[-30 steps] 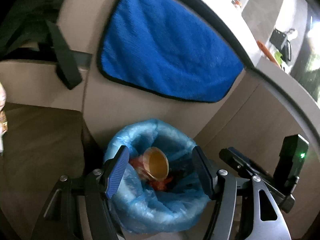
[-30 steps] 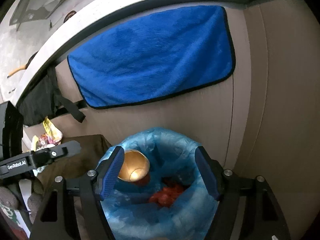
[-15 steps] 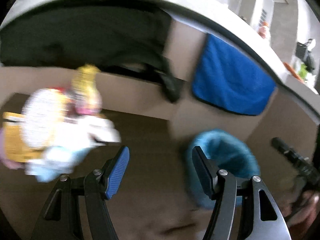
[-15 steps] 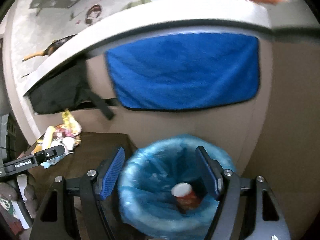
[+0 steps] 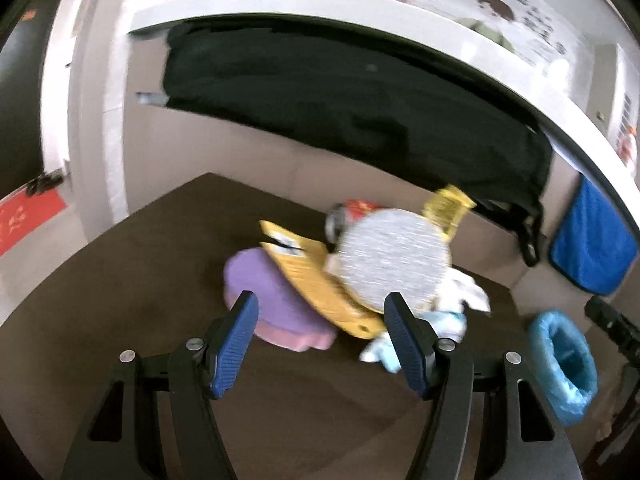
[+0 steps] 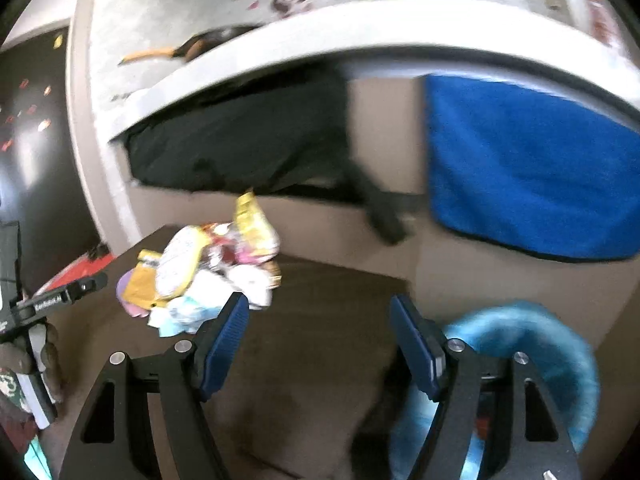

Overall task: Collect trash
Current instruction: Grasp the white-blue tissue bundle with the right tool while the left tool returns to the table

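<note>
Trash pile (image 5: 360,272): a heap of wrappers and packets on the dark brown table (image 5: 120,280), near its far edge, below a black bag (image 5: 340,92) hanging from the counter; blurred in both views.
Pile contents: a purple-pink pad (image 5: 272,300) at the near left, a yellow packet (image 5: 316,280) slanting across it, a round grey-white disc (image 5: 394,264) on top, crumpled white and pale-blue paper (image 5: 448,304) at the right.
Bin: the blue-lined trash bin (image 5: 564,364) stands off the table's right end, well apart from the pile; a blue towel (image 6: 528,168) hangs on the panel behind it.
Key relation: the pile lies straight ahead of the left gripper (image 5: 320,340), the purple pad and yellow packet showing between its fingers; from the right gripper (image 6: 318,340) the pile sits ahead and to the left, with the bin just beside its right finger.
Long axis: the yellow packet runs from upper left to lower right, slanting across the line between the left gripper's fingers.
Nearer hand: by judgement the left, which faces the pile squarely.
Left gripper: jaws moderately wide, nothing held or touched.
Right gripper: jaws wide, empty.
Likely next step: the left gripper goes in on one piece at the pile's near edge.
</note>
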Available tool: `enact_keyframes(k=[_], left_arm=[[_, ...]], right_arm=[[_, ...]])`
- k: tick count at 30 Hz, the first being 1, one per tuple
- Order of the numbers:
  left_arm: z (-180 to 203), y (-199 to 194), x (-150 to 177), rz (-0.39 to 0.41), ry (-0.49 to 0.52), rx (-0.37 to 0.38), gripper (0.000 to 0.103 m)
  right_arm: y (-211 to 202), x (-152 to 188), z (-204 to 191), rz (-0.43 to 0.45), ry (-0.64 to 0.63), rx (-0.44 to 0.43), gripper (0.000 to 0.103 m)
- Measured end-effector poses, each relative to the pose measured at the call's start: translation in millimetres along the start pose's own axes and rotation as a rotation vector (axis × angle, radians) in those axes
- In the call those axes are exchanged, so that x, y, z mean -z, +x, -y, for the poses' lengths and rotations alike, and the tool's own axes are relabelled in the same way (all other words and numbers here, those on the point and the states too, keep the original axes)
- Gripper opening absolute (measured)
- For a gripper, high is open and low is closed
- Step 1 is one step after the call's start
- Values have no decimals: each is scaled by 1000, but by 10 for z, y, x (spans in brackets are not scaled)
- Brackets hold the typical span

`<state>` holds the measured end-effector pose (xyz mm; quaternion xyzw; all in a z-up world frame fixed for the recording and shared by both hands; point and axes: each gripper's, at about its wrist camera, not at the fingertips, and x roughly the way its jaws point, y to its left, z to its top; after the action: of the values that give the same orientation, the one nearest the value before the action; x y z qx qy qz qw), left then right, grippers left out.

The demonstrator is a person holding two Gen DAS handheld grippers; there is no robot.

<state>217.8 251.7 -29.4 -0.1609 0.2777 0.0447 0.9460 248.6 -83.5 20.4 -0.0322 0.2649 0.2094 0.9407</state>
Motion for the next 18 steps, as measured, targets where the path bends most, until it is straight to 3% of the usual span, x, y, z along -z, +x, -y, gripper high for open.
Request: enact_keyframes(k=[7,18], left_arm=[[-122,229,-38,-18,-27,57,65],[-356,258,0,15,-124,48,65]], right_arm=[[543,-80,-565,-94,-75,-93,70],[1300,14,-1194,-267,-146,-188,70]])
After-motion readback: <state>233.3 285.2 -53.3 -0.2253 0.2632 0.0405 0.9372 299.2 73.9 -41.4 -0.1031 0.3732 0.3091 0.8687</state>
